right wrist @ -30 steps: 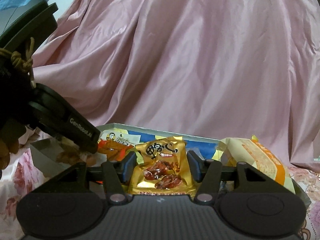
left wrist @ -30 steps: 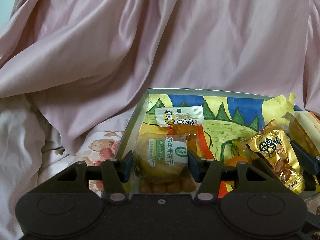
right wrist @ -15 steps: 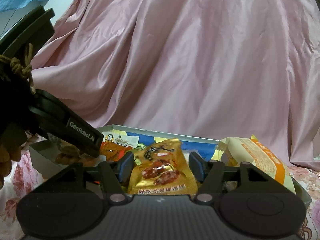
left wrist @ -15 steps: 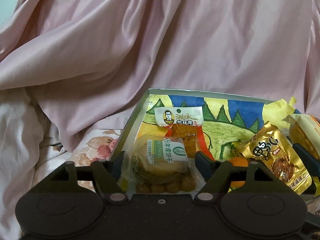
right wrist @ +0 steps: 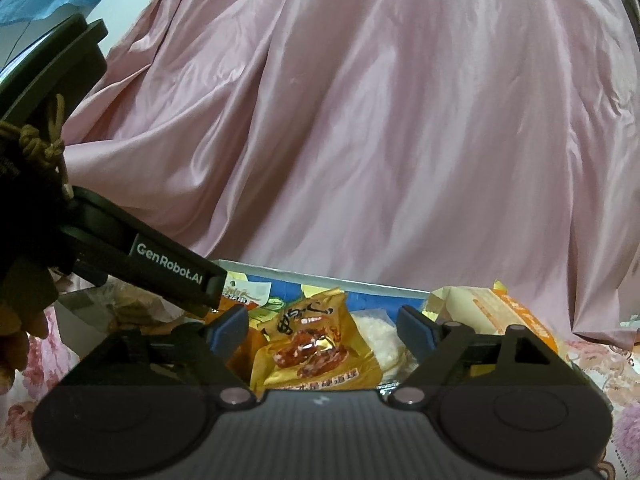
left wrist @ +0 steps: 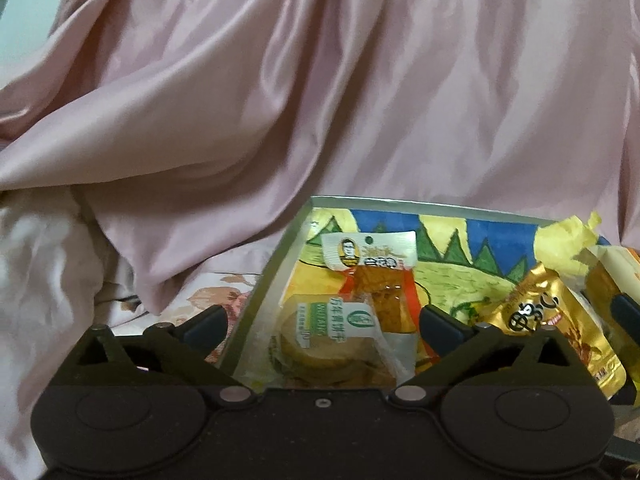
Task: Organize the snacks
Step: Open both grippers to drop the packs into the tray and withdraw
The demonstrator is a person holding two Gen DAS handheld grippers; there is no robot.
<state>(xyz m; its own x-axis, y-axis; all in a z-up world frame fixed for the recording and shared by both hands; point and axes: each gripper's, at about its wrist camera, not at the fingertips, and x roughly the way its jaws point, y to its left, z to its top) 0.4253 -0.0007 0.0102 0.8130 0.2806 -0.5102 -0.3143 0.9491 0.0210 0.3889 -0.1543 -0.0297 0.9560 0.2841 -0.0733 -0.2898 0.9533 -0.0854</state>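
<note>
A shallow box (left wrist: 276, 264) with a colourful drawing on its floor holds several snacks. My left gripper (left wrist: 322, 326) is open, its fingers spread wide either side of a clear biscuit pack with a green label (left wrist: 332, 336) lying in the box's near left corner. A white-topped orange snack pack (left wrist: 370, 258) lies behind it. My right gripper (right wrist: 322, 328) is open over a gold foil pack (right wrist: 316, 348) that rests in the box; that pack also shows in the left wrist view (left wrist: 536, 316). A white pack (right wrist: 380, 340) lies beside it.
A large orange and cream bag (right wrist: 500, 312) lies at the box's right end. A pink satin sheet (left wrist: 320, 100) is heaped behind the box. Floral bedding (left wrist: 216, 296) surrounds it. The left gripper's body (right wrist: 132, 256) crosses the right wrist view at left.
My left gripper has opened wide and let go of the biscuit pack, which now lies in the box. My right gripper has opened and let go of the gold pack.
</note>
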